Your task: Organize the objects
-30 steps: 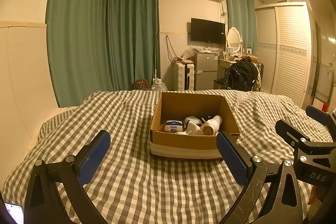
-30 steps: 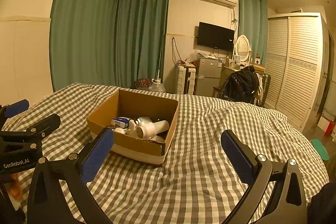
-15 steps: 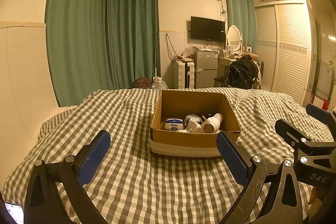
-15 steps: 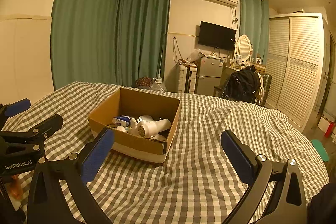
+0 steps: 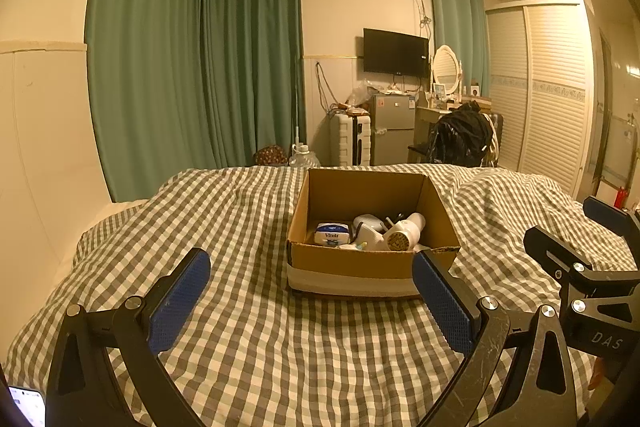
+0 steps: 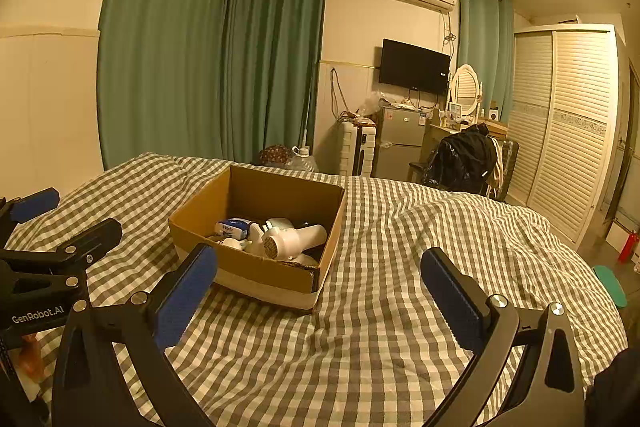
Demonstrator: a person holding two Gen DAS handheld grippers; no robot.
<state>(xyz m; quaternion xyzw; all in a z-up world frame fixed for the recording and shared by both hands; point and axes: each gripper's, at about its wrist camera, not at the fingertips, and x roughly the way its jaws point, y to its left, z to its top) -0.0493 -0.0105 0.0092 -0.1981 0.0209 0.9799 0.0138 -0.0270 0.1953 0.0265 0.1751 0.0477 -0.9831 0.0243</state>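
While both grippers hang above it, empty:
Bed: checked cover [image 5: 248,307], spread wide.
Cardboard box [image 5: 360,269]: on the cover, open-topped, ahead of both grippers.
Left gripper [image 5: 308,297]: jaws spread wide.
Right gripper [image 6: 320,291]: jaws spread wide.
Hair dryer [image 6: 296,241]: white, inside the box.
Tissue pack [image 5: 332,233]: inside, beside the dryer.

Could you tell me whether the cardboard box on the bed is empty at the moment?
Not empty. The open cardboard box holds a white hair dryer, a Vinda tissue pack and other small items.
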